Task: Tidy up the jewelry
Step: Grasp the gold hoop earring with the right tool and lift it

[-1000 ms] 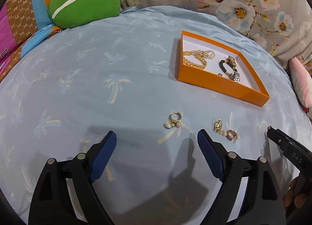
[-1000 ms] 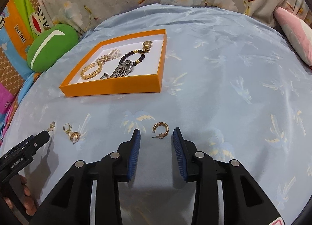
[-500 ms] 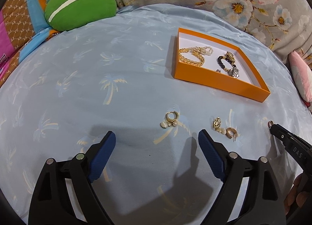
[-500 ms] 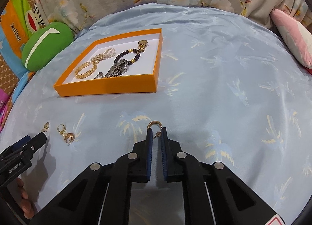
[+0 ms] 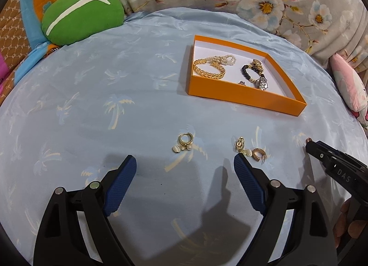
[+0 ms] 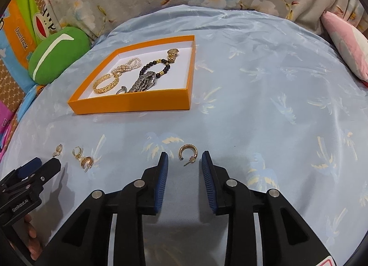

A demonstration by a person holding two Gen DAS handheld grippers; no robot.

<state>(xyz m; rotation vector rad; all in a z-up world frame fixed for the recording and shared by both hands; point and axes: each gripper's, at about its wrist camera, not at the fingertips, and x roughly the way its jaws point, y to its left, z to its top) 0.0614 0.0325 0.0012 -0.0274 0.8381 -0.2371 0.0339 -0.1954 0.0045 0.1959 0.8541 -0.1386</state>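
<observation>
Lying between the wide-open right claw (image 6: pixel 185 159) is a gold earring (image 6: pixel 188 152); the left claw (image 5: pixel 185 162) is wide open too.

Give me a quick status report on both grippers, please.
Left gripper open, empty. Right gripper open, straddling gold hoop earring on the sheet. Orange tray ahead, path unobstructed.

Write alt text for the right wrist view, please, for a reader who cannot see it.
The open right gripper brackets a gold hoop earring lying on the blue sheet. Behind sits an orange tray of bracelets and watches; more earrings lie left.
</observation>
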